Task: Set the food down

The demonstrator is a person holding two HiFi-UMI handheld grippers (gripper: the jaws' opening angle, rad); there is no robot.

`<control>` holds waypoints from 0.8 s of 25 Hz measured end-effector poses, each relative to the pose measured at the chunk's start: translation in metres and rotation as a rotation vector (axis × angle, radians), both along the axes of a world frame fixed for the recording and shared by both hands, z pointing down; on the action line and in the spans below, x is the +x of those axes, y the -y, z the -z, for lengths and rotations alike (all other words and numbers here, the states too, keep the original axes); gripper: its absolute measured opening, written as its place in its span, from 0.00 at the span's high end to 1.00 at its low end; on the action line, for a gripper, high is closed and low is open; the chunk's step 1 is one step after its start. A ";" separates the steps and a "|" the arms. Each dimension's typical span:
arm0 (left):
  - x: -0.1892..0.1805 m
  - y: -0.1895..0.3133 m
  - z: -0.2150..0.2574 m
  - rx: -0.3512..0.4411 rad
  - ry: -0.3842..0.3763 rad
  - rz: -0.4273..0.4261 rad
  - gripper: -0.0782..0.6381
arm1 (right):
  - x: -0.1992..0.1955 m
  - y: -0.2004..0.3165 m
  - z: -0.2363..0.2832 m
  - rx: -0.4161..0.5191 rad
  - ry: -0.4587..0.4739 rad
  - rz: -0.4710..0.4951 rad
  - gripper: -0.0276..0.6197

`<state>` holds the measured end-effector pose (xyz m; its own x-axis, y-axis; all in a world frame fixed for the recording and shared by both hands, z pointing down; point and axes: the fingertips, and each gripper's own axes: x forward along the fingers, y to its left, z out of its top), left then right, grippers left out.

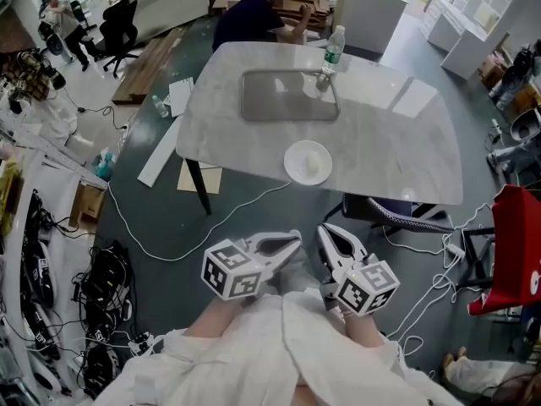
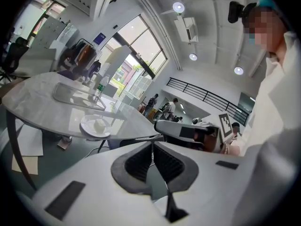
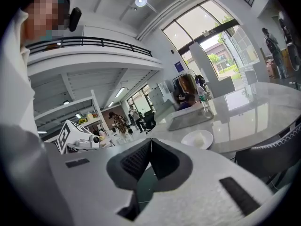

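Two grippers sit low in the head view, short of the table (image 1: 406, 142): the left gripper (image 1: 295, 238) and the right gripper (image 1: 325, 230) lie side by side, tips toward the table edge. On the near part of the marble top stands a white plate (image 1: 294, 172) with a pale piece of food (image 1: 314, 161) on it, well apart from both grippers. Beyond it lie a grey tray (image 1: 287, 100) and a water bottle (image 1: 333, 51).

From the left gripper view, the left gripper's fingers are pressed together with nothing between them. The plate and food rest on the table beyond.

From the right gripper view, the right gripper's fingers likewise meet on nothing, and the plate shows ahead at the table's near edge.
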<state>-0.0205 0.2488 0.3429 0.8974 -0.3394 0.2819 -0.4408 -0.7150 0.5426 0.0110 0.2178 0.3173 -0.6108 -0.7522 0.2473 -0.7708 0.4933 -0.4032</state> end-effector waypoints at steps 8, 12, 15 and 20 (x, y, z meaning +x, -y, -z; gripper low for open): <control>0.023 0.081 0.005 -0.001 0.029 0.021 0.86 | 0.029 0.087 0.007 -0.015 0.025 0.014 0.95; 0.035 0.122 0.013 0.017 0.042 0.034 0.86 | 0.038 0.131 0.018 0.011 0.030 0.047 0.95; 0.044 0.147 0.013 0.021 0.051 0.048 0.86 | 0.047 0.158 0.017 0.012 0.032 0.063 0.95; 0.058 0.187 0.011 0.020 0.055 0.076 0.86 | 0.062 0.197 0.019 0.017 0.042 0.094 0.95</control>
<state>0.0373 0.0615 0.3318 0.8522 -0.4123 0.3221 -0.5230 -0.6886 0.5023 0.0727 0.0205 0.2986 -0.6883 -0.6949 0.2082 -0.7035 0.5694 -0.4252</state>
